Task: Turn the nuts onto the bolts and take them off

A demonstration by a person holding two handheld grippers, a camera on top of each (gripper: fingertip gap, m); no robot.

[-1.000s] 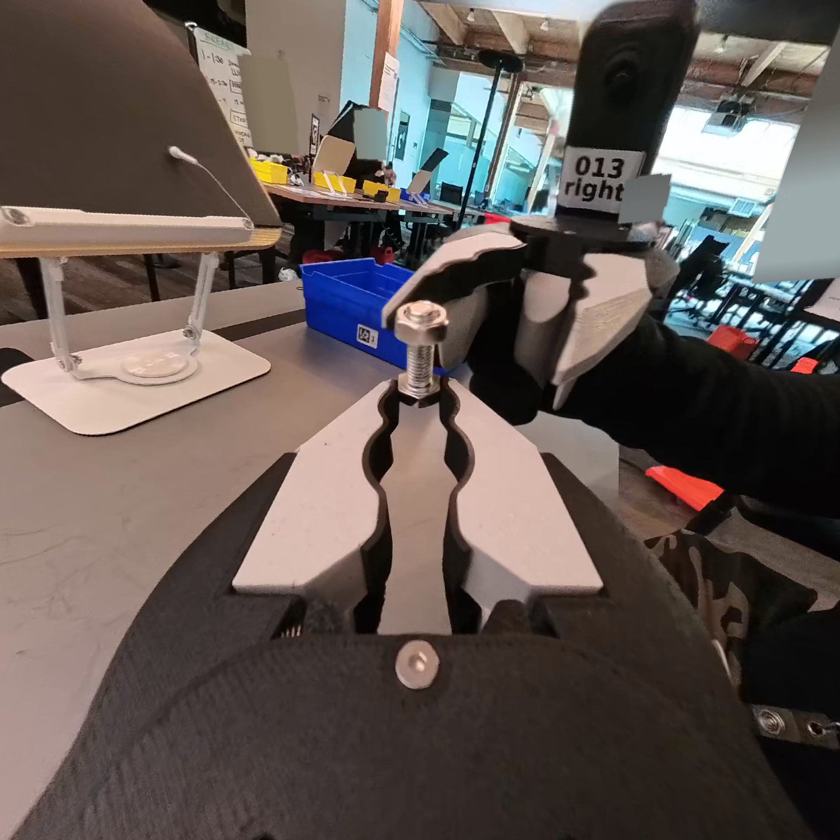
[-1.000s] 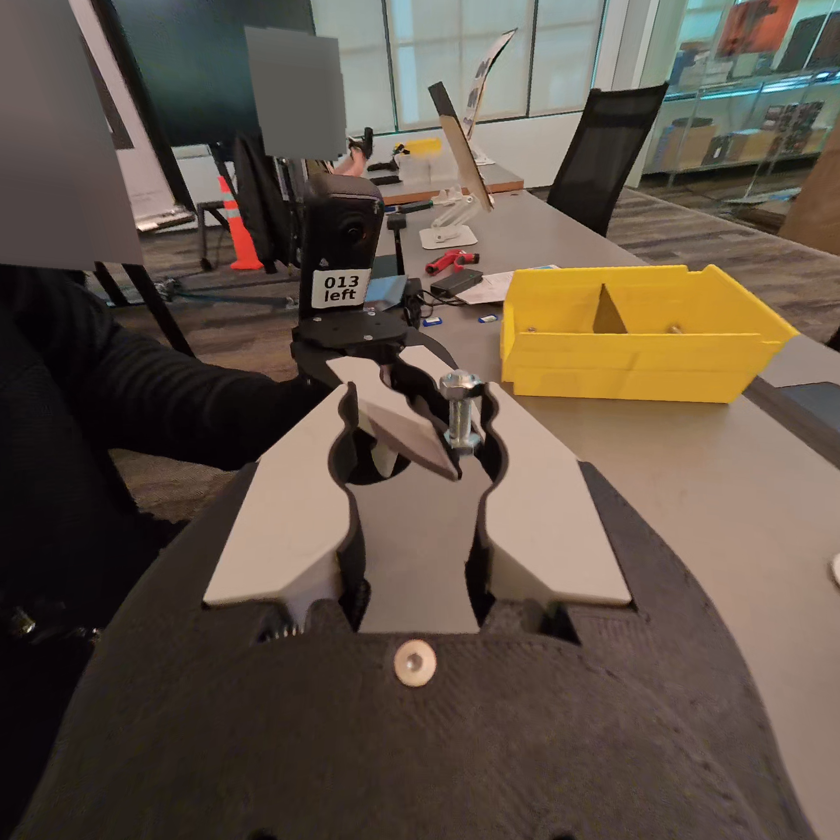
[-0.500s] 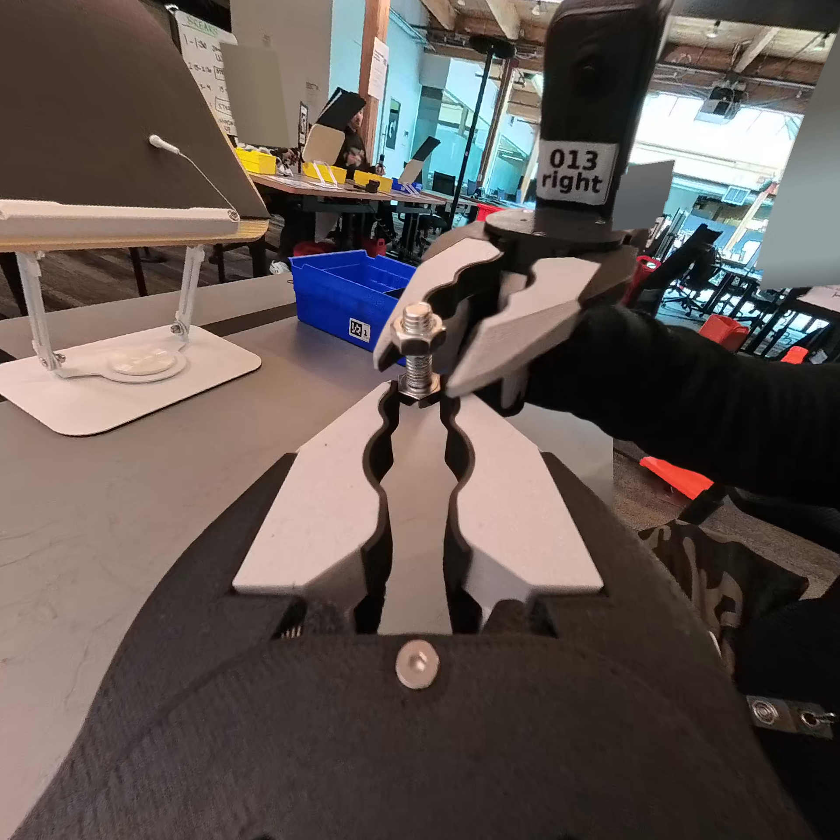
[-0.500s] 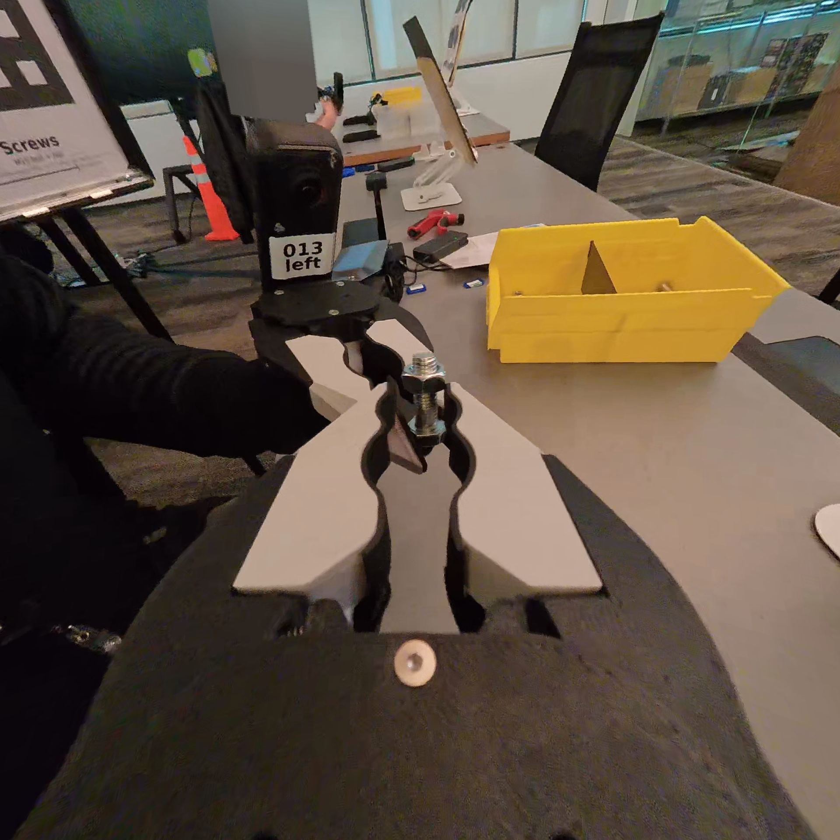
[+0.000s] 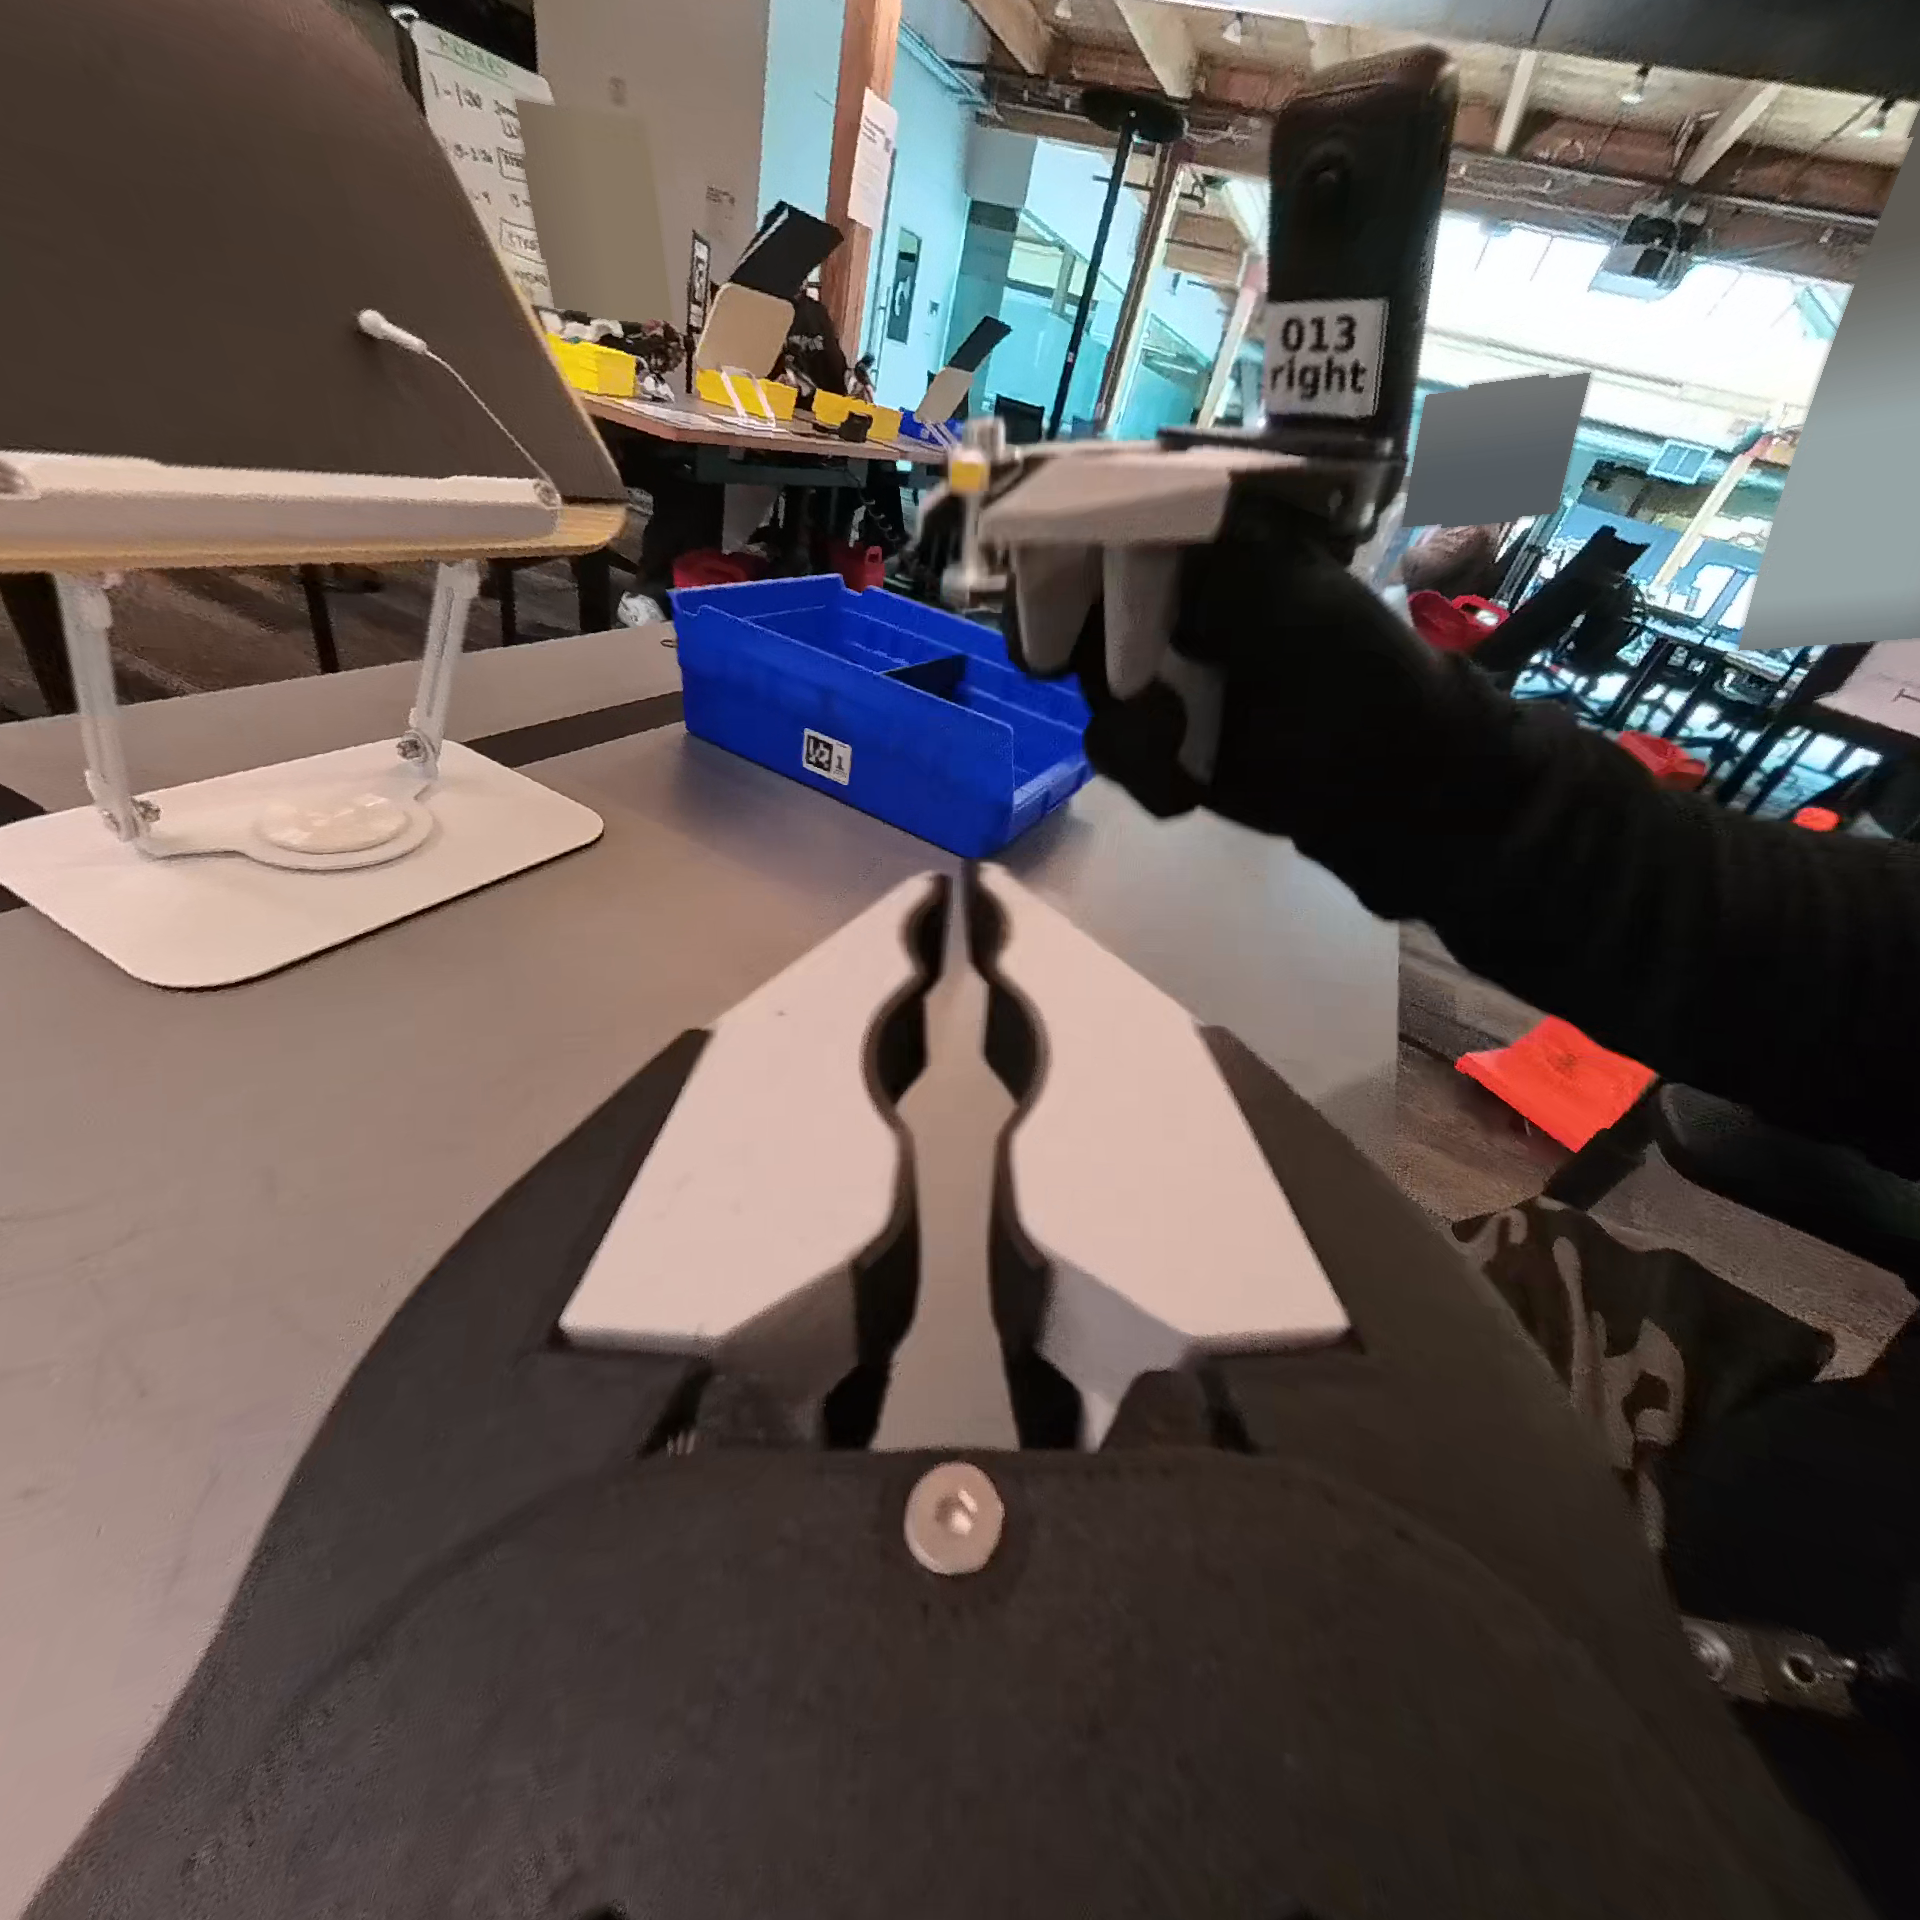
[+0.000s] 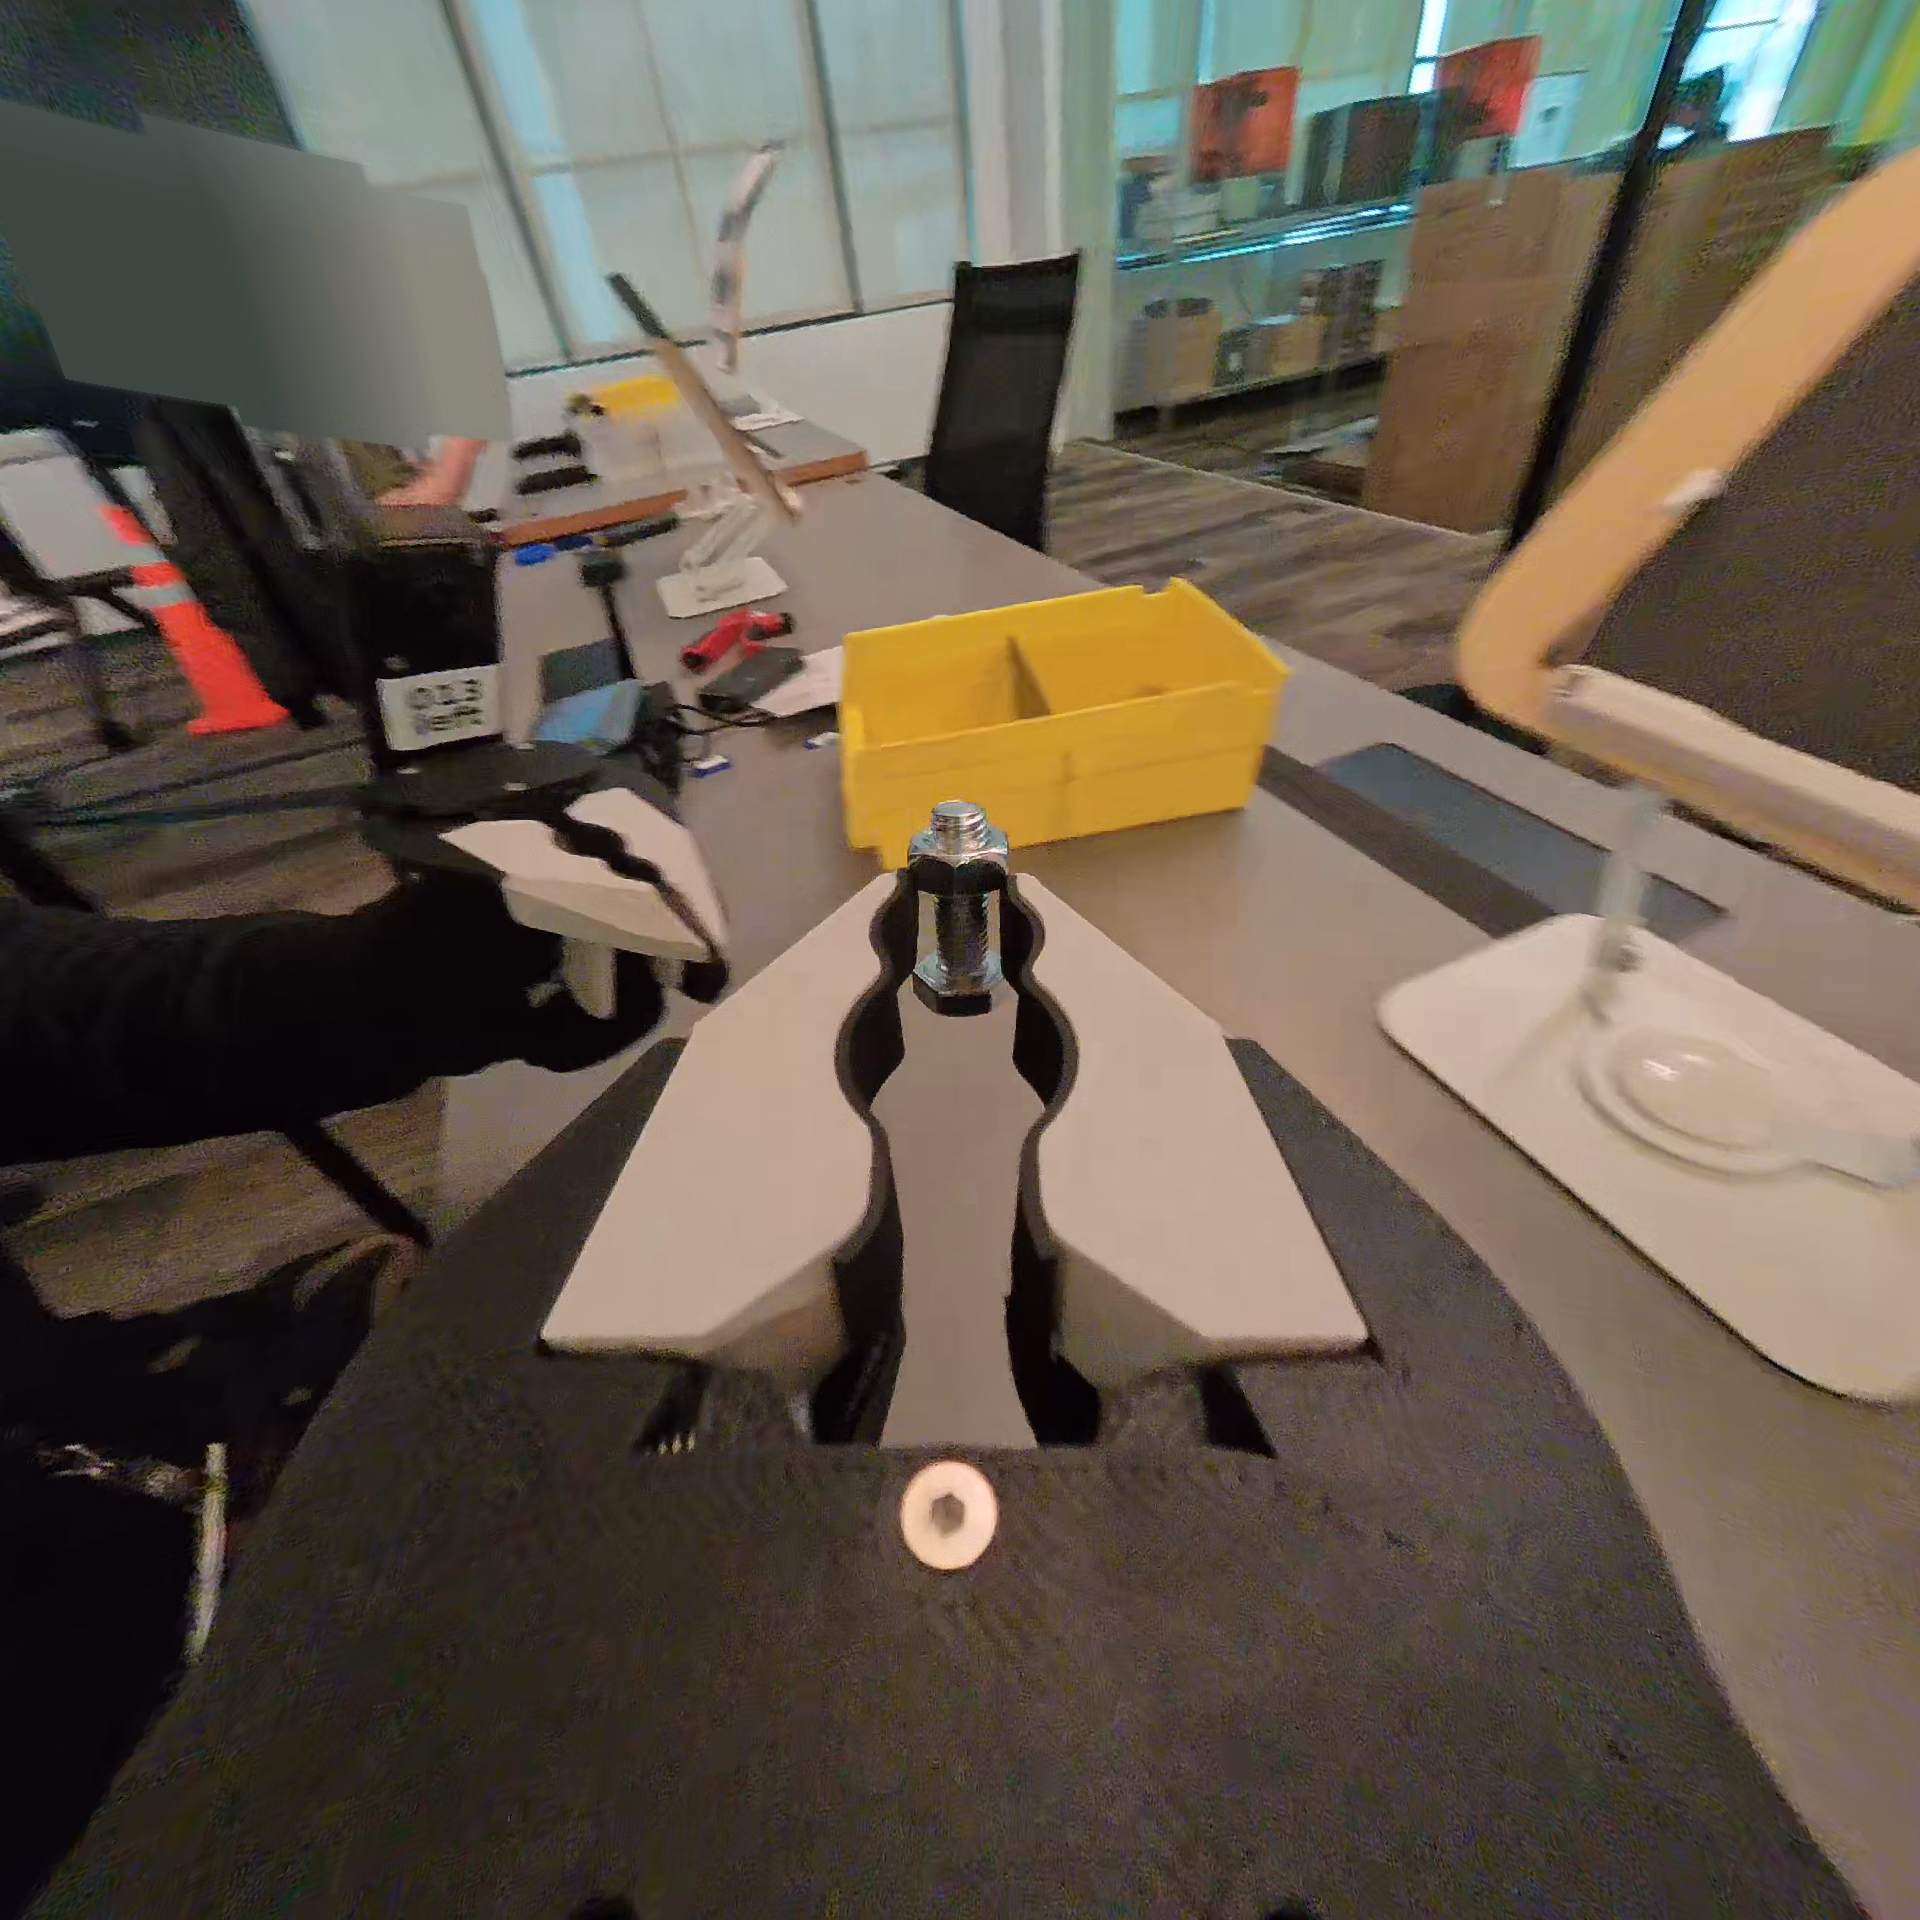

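A silver bolt [image 6: 954, 935] stands upright between my right gripper's [image 6: 956, 883] fingertips, with a hex nut [image 6: 956, 854] near its upper end and its head below. The right gripper is shut on the nut, above the grey table [image 6: 1195, 935]. In the left wrist view the right gripper [image 5: 971, 499] is held by a black-gloved hand above the blue bin [image 5: 883, 717], and the bolt [image 5: 971, 551] is blurred. My left gripper [image 5: 958, 883] is shut and empty, low over the table; it also shows in the right wrist view [image 6: 707, 935], left of the bolt and apart from it.
A yellow divided bin [image 6: 1049, 727] sits beyond the bolt. A white tablet stand [image 5: 301, 852] holding a tilted board is at the left in the left wrist view and at the right in the right wrist view [image 6: 1662, 1122]. The table edge [image 5: 1392, 987] lies to the right. The gap from one gripper's tips to the other's is roughly 10 cm.
My left gripper has let go of the bolt's head and closed empty. My right gripper, shut on the nut, has carried the bolt up and away toward the blue bin.
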